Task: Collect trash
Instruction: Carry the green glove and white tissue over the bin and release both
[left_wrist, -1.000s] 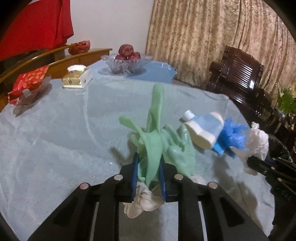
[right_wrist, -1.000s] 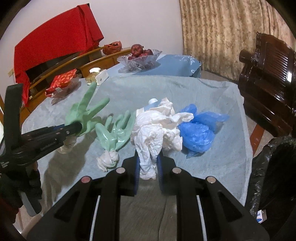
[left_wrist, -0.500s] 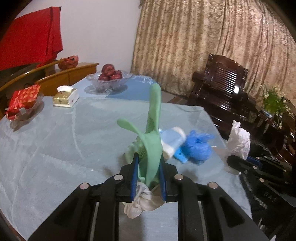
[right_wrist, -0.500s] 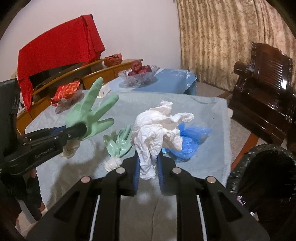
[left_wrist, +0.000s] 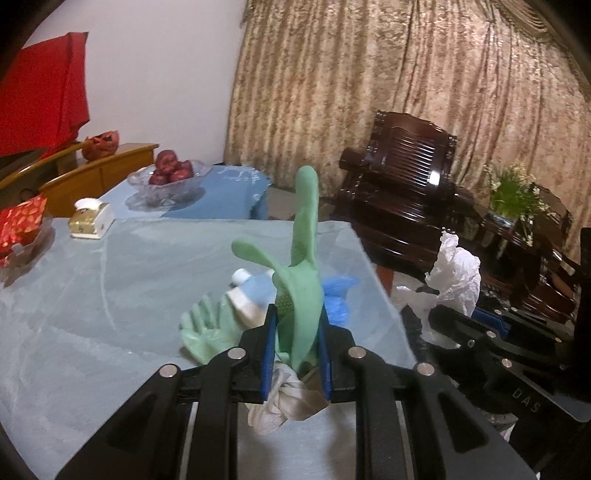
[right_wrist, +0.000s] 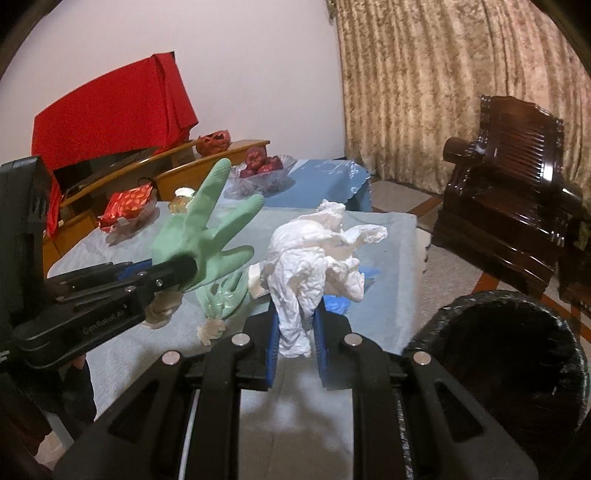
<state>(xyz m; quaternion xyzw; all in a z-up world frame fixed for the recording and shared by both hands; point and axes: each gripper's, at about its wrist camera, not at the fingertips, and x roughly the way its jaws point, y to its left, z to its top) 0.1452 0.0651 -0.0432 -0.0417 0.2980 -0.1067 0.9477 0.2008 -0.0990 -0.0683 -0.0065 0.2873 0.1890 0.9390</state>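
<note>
Left gripper (left_wrist: 297, 347) clamping green glove (left_wrist: 301, 280), right gripper (right_wrist: 295, 339) pinching crumpled paper (right_wrist: 314, 258), black bin (right_wrist: 513, 354) only in right view.

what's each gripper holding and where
Left gripper grips a green rubber glove near its cuff; right gripper grips crumpled white paper by its lower end.

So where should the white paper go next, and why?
Probably carry it rightward over the black-lined bin and let go. The right gripper already clamps the crumpled white paper clear of the table, and the bin's open mouth sits just beside it.
</note>
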